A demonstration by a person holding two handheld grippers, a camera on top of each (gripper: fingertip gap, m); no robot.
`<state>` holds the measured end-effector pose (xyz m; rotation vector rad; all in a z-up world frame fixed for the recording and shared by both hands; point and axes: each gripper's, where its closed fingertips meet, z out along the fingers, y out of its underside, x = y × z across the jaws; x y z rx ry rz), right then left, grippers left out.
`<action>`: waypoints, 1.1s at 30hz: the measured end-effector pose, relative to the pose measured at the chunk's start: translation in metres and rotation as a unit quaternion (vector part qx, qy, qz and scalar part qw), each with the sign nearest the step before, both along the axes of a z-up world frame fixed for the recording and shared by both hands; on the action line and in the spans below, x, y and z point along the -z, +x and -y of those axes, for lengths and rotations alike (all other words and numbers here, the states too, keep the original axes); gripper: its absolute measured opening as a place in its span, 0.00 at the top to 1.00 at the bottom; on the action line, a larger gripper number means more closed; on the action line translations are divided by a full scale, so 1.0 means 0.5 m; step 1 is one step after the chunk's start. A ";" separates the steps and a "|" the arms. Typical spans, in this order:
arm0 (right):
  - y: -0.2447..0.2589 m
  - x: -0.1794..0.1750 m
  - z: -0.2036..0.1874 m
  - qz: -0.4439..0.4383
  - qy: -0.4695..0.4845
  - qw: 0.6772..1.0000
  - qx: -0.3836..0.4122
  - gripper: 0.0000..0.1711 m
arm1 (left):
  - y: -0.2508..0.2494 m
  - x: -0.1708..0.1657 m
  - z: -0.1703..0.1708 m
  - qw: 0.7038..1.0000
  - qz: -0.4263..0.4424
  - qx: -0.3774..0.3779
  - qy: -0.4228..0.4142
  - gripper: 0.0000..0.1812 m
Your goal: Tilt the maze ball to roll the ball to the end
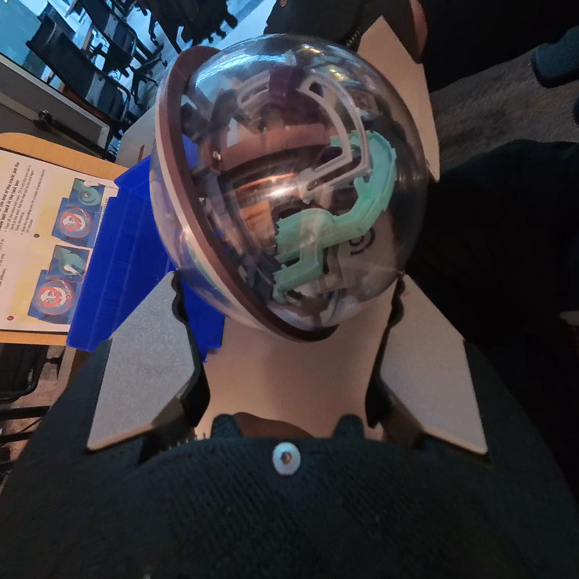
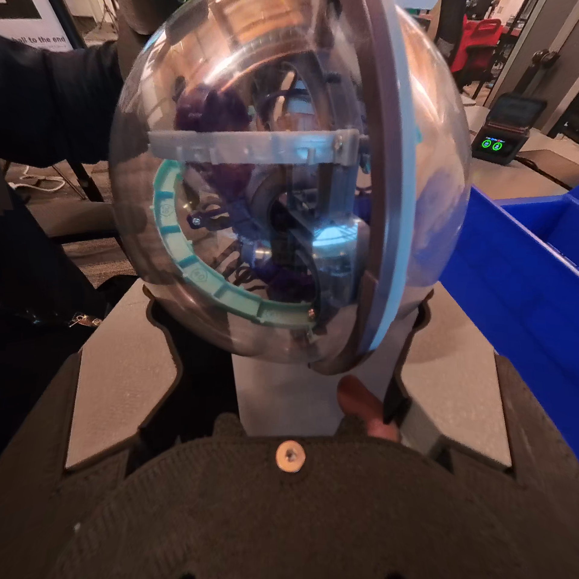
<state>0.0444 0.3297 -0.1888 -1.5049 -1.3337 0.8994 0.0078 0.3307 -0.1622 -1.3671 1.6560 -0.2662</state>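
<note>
Both grippers, left gripper point(image 1: 286, 200) and right gripper point(image 2: 289, 200), squeeze the big clear plastic maze ball point(image 1: 282, 185) between their fingers, from opposite sides, so it can tip without slipping.

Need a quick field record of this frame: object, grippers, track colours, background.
object: maze ball, clear sphere with a dark seam ring
left gripper: fingers on either side of the sphere, holding it
right gripper: likewise around the sphere
tracks: green track, grey track
small ball: cannot tell where
background: blue bin, instruction sheet
</note>
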 end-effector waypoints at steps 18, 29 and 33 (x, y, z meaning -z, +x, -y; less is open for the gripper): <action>-0.027 0.035 0.015 -0.015 -0.199 0.980 0.023 0.08 | -0.023 0.050 0.001 0.976 0.067 0.018 -0.206 0.29; 0.003 -0.006 -0.048 0.011 0.043 0.992 0.114 0.11 | -0.037 0.068 -0.028 0.951 0.105 0.025 -0.291 0.33; 0.001 0.020 -0.038 0.097 0.125 0.986 0.052 0.08 | -0.038 0.060 -0.028 0.936 0.102 0.057 -0.331 0.41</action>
